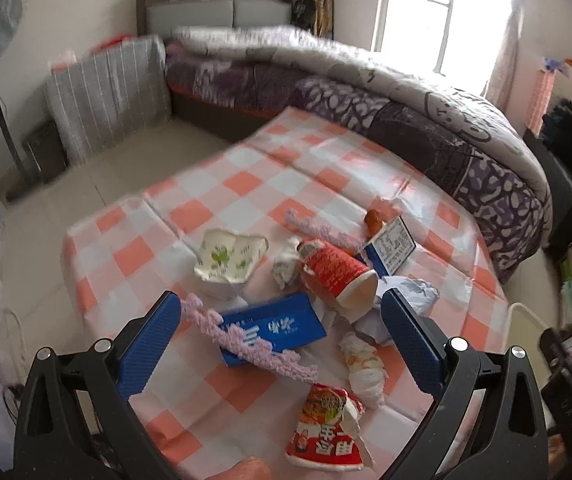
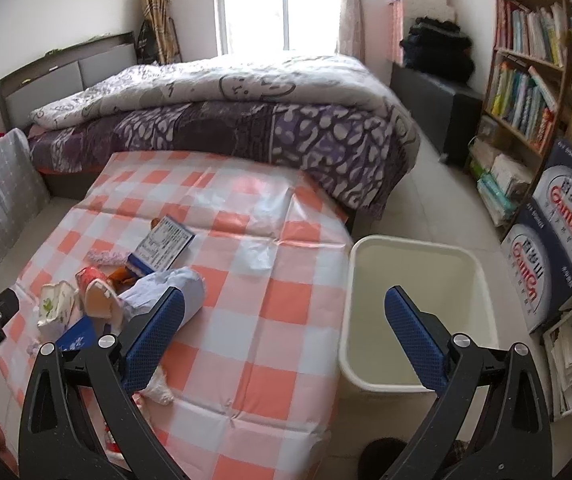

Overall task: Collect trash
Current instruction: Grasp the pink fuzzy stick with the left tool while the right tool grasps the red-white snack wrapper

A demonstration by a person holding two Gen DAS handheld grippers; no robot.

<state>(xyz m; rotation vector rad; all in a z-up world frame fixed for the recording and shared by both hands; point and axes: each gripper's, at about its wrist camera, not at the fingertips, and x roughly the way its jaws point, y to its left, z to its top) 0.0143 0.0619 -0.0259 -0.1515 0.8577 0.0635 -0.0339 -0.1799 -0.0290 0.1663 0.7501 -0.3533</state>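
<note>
**Trash Pile on Table, Both Grippers Empty**

On the checked tablecloth (image 1: 246, 184), the trash lies in one loose cluster near the front-left part of the table. The cluster includes a blue carton (image 1: 274, 330), a strip of pink fluffy trim (image 1: 242, 338) draped across it, a red paper cup (image 1: 336, 274) on its side, a crushed white tissue pack (image 1: 230, 258), a red noodle wrapper (image 1: 326, 436), a second blue box (image 1: 392, 246), and several balls of crumpled paper (image 1: 364, 364).

**Gripper state.** The left gripper (image 1: 282, 340) hovers over the cluster with jaws spread wide, holding nothing. The right gripper (image 2: 286, 336) is also spread and empty; it hangs between the table edge and the white bin (image 2: 418, 308), which stands on the floor just beside the table's right side and appears empty.

**Risks.**
- The pink trim crosses the blue carton. Closing on one likely drags the other, which may then fall to the floor.
- The cup lies on its side and may roll if a pad nudges it.
- Items overlap, so a low approach could scatter the crumpled paper.
- The glossy tablecloth may bunch if a fingertip catches it.

**Position relative to jaws.** The blue carton and trim sit between the left jaws, nearer the left pad. The cup's open end lies just beside the right pad.
</note>
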